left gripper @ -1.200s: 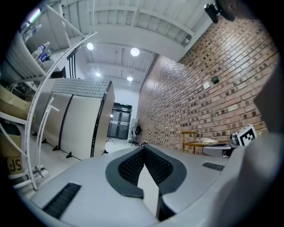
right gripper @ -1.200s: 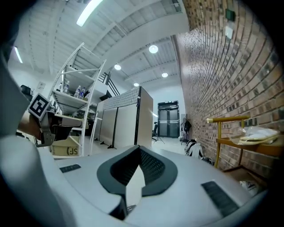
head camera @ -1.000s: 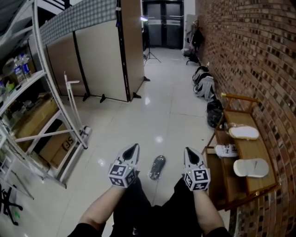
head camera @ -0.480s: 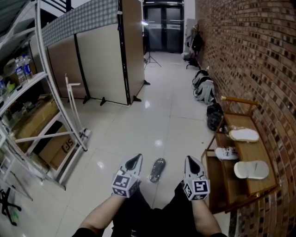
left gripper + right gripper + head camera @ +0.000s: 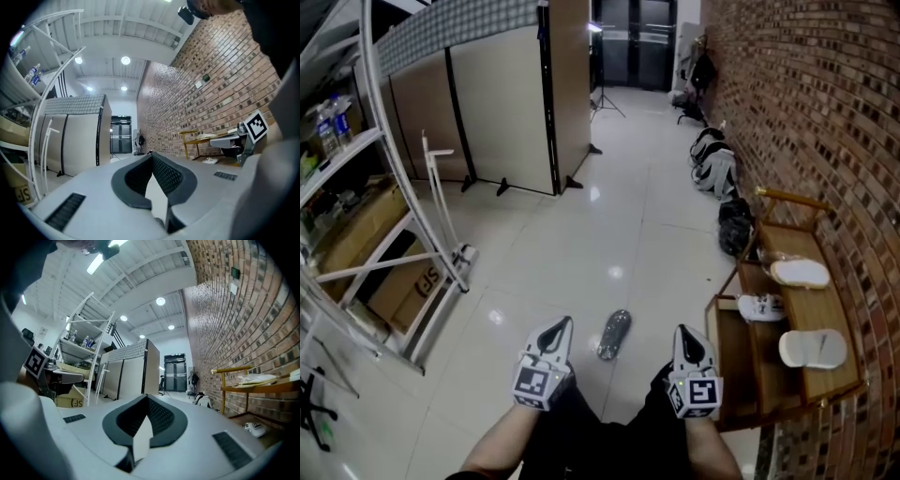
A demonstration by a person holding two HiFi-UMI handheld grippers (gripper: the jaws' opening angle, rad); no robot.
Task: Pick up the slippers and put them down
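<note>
A dark slipper (image 5: 615,335) lies sole-up on the glossy floor, between and just beyond my two grippers. My left gripper (image 5: 555,330) hangs to its left and my right gripper (image 5: 687,336) to its right, both above the floor and clear of it. Both point level down the corridor. In the left gripper view the jaws (image 5: 152,155) meet at the tip with nothing in them. The right gripper (image 5: 146,398) looks the same, shut and empty. Two white slippers (image 5: 800,273) (image 5: 812,348) rest on top of the wooden rack (image 5: 836,314) at the right.
A white shoe (image 5: 759,306) sits on the rack's lower shelf. A brick wall (image 5: 825,122) runs along the right, with bags (image 5: 713,171) on the floor beside it. A metal shelf frame (image 5: 394,206) with a cardboard box (image 5: 403,291) stands left, folding screens (image 5: 497,103) behind.
Both grippers have sunk and drawn back toward the person's body. The dark slipper has not moved on the floor. Both jaws stay shut.
</note>
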